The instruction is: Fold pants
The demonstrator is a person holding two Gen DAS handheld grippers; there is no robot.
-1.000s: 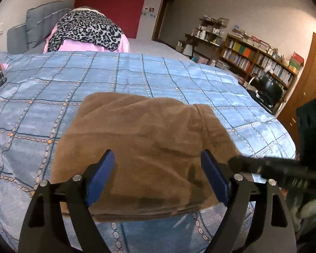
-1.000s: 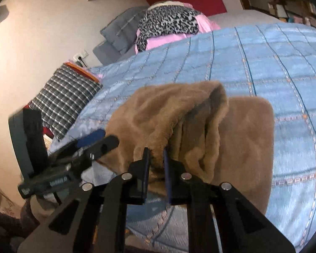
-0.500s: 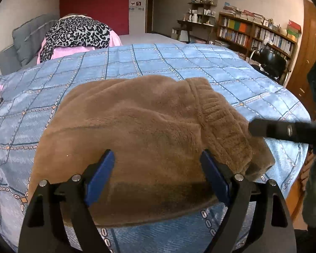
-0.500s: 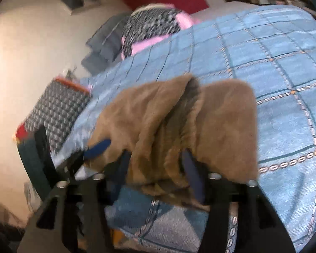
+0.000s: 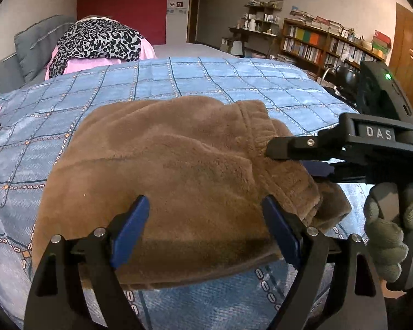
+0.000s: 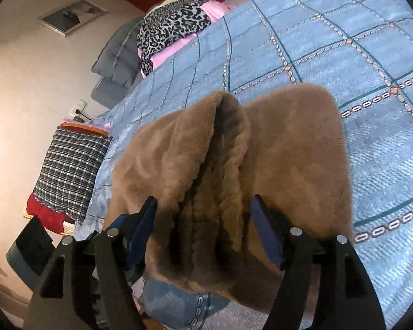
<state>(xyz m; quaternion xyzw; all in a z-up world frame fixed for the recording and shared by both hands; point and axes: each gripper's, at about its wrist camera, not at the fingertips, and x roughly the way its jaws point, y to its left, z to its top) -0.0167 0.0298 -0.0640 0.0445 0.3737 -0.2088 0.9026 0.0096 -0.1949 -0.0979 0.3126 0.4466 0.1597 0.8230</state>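
The brown fleece pants (image 5: 179,176) lie folded in a thick bundle near the front edge of the blue checked bedspread (image 5: 179,82). My left gripper (image 5: 205,231) is open just in front of the bundle and holds nothing. My right gripper (image 6: 203,231) is open with its blue pads either side of the bundle's folded waistband end (image 6: 220,181), not pinching it. It also shows from the side in the left wrist view (image 5: 344,151), at the right end of the pants.
A leopard-print and pink pile (image 5: 96,44) lies at the bed's far end beside grey cushions (image 5: 35,41). A checked pillow (image 6: 68,170) sits at the bed's left side. Bookshelves (image 5: 330,44) and a black chair (image 5: 344,74) stand to the right.
My right gripper was shut on the folded end of the pants one second ago; it has opened and let go. The fold has settled on the bundle. My left gripper stayed open.
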